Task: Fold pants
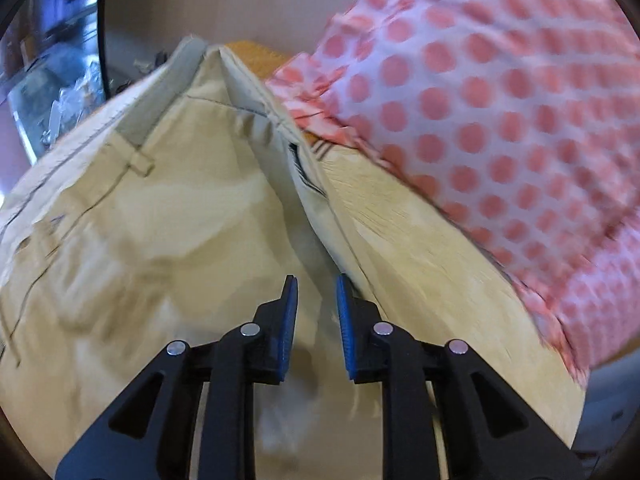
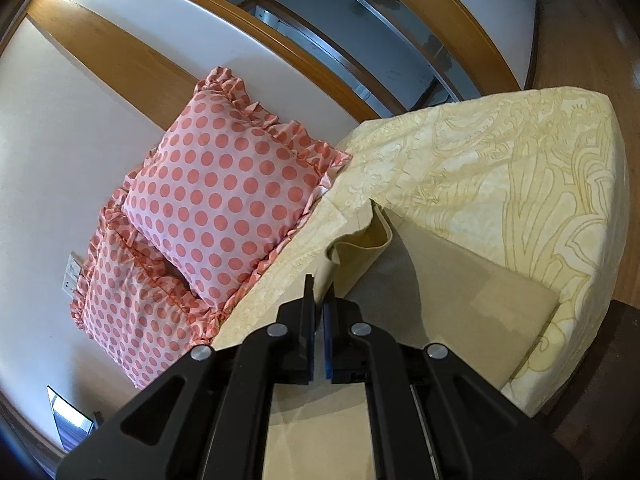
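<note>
Looking along the left gripper (image 1: 317, 286), the beige pants (image 1: 168, 216) are seen filling most of the view, waistband and a belt loop at the upper left, the cloth rising to a peaked fold at the top centre. The jaws are parted by a narrow gap, and pale blurred cloth is seen in it; whether anything is pinched cannot be told. A dotted pink pillow (image 1: 500, 92) is pressed into the upper right, over the yellow bedspread (image 1: 420, 264). Much of this view is blurred.

From the right wrist, the right gripper (image 2: 319, 292) is seen with its jaws nearly closed on a raised edge of the pants (image 2: 360, 248), which is lifted into a curled flap. The rest of the pants is laid flat along the near edge of the bedspread (image 2: 500, 168). Two pillows (image 2: 228, 188) are stacked at the bed's left edge, against a white wall (image 2: 48, 152).
</note>
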`<action>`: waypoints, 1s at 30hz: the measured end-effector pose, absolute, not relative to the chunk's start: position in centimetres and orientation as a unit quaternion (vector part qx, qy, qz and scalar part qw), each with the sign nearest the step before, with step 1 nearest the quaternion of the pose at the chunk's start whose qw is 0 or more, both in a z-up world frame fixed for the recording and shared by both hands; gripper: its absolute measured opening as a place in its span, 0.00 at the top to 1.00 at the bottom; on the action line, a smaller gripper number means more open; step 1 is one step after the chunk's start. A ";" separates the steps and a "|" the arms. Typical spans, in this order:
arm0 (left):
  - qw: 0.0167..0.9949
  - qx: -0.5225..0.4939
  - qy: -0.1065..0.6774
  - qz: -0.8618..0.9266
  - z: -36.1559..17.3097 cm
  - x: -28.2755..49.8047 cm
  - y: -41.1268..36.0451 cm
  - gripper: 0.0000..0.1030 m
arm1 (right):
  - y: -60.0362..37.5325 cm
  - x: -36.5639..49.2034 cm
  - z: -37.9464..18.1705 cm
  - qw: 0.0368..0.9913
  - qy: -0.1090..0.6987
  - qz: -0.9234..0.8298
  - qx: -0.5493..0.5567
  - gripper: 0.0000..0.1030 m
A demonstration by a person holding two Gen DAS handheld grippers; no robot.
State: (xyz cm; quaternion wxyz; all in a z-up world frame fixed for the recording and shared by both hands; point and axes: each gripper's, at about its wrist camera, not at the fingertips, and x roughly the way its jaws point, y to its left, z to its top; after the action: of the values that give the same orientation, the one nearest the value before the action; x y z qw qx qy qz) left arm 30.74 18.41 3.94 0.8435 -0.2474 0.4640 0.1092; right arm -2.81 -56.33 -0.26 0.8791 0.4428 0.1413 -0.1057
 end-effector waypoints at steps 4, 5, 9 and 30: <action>0.843 -0.249 0.453 0.150 3.3 31.7 19.6 1.00 | -56.7 -2.4 -0.7 0.874 0.147 -0.106 0.451 0.97; 0.850 -0.255 0.440 0.138 4.0 30.6 19.8 1.00 | -56.8 -2.4 -0.6 0.874 0.146 -0.103 0.451 0.97; 0.894 -0.226 0.373 0.099 8.7 22.8 19.8 1.00 | -56.6 -2.8 0.5 0.883 0.141 -0.092 0.439 0.97; 0.892 -0.198 0.403 0.044 8.0 19.6 17.9 0.42 | -56.5 -2.9 -0.4 0.880 0.149 -0.100 0.441 0.96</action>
State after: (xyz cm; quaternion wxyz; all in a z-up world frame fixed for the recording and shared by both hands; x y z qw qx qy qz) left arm 19.56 17.95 8.03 0.8922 -0.1982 0.4034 0.0439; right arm -2.86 -56.50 -0.41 0.8796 0.4406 0.1487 -0.1004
